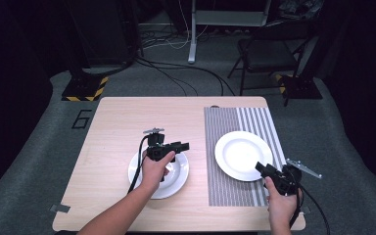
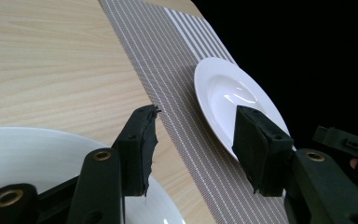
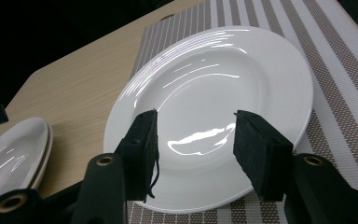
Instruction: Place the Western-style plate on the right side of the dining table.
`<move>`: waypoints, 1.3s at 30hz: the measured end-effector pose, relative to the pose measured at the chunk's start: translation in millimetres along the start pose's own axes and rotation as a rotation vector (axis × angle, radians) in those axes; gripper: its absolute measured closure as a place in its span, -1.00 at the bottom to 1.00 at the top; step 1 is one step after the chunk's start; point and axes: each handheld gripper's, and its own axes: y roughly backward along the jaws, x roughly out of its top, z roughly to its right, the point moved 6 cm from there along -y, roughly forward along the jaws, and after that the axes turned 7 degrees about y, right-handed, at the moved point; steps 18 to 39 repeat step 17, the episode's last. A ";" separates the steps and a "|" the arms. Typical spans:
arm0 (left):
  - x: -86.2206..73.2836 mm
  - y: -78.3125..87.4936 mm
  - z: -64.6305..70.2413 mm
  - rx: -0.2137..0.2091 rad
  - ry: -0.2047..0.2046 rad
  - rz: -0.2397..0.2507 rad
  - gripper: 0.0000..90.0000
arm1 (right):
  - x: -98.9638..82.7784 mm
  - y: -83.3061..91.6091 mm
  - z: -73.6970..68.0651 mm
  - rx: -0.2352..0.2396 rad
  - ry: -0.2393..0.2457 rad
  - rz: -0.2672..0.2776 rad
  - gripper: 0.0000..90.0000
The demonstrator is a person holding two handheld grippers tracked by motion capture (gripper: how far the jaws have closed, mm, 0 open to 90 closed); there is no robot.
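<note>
Hovering over the pale wooden worktop point(image 1: 112, 127), the left tongs point(image 1: 182, 146) hang released above a stack of white round plates point(image 1: 175, 183), nothing between the pads. The right tongs point(image 1: 260, 168) stand released too, just above the near rim of a single white round plate point(image 1: 240, 152) on the brown striped placemat point(image 1: 225, 122). From the right gripper view the stack point(image 3: 14, 144) shows two rims, which the high view blurs into one

Table point(image 1: 112, 122) seen from above by high view, near edge at bottom; both gripper views set close, low; mat plate point(image 3: 214, 93) shared.
</note>
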 end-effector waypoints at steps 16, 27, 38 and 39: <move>5.1 67.8 -37.9 0.061 -0.035 0.080 -0.21 | -9.4 3.4 -18.0 0.081 0.041 -0.001 -0.05; 5.0 72.1 -42.0 0.065 -0.028 0.082 -0.24 | -9.5 3.3 -18.9 0.080 0.047 0.003 -0.06; 5.0 72.1 -42.0 0.065 -0.028 0.082 -0.24 | -9.5 3.3 -18.9 0.080 0.047 0.003 -0.06; 5.0 72.1 -42.0 0.065 -0.028 0.082 -0.24 | -9.5 3.3 -18.9 0.080 0.047 0.003 -0.06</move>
